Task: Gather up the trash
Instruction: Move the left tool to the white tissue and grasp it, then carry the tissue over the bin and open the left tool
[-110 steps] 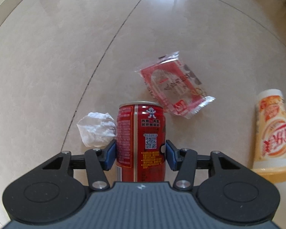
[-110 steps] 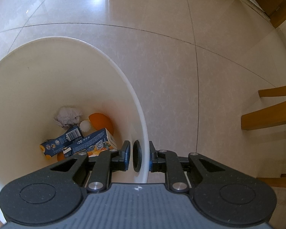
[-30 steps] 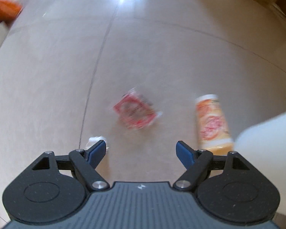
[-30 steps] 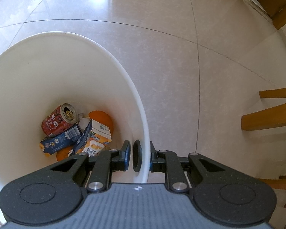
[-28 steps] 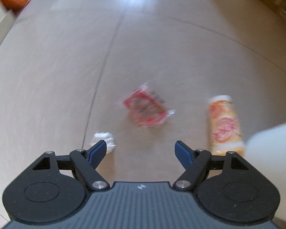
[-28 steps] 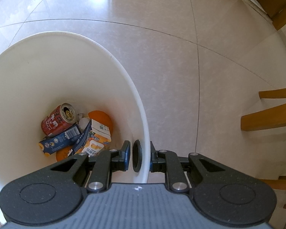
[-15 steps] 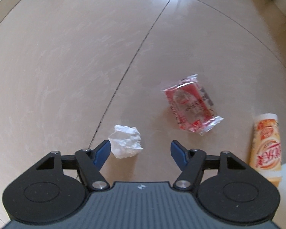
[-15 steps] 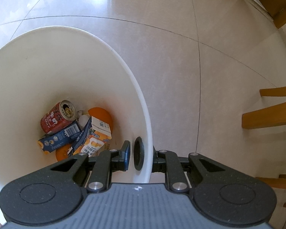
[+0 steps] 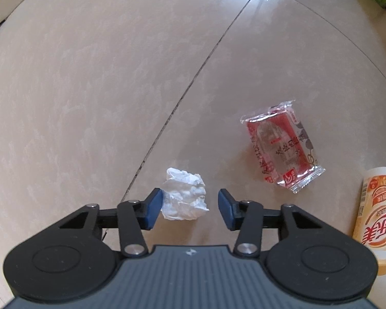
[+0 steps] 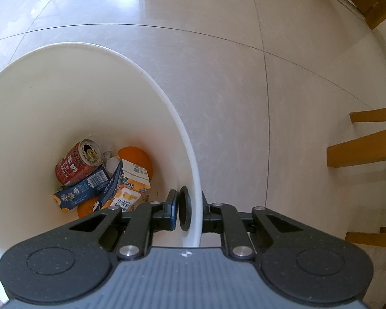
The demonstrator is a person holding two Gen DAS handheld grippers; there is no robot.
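**A:** Left gripper (image 9: 187, 207) has just been closing around the crumpled tissue (image 9: 184, 197) on the tiled floor (image 9: 90, 90). Left pad's touching it, right pad isn't, so no real squeeze.

**B:** And the right gripper (image 10: 189, 211)?

**A:** Clamped on the white bin's (image 10: 64, 82) rim. Red can (image 10: 77, 162) and juice cartons inside. Red wrapper (image 9: 280, 152) and orange cup (image 9: 375, 219) lie to the tissue's right.

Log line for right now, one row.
left claw: closing around tissue | right claw: clamped on bin | wrapper, cup: floor
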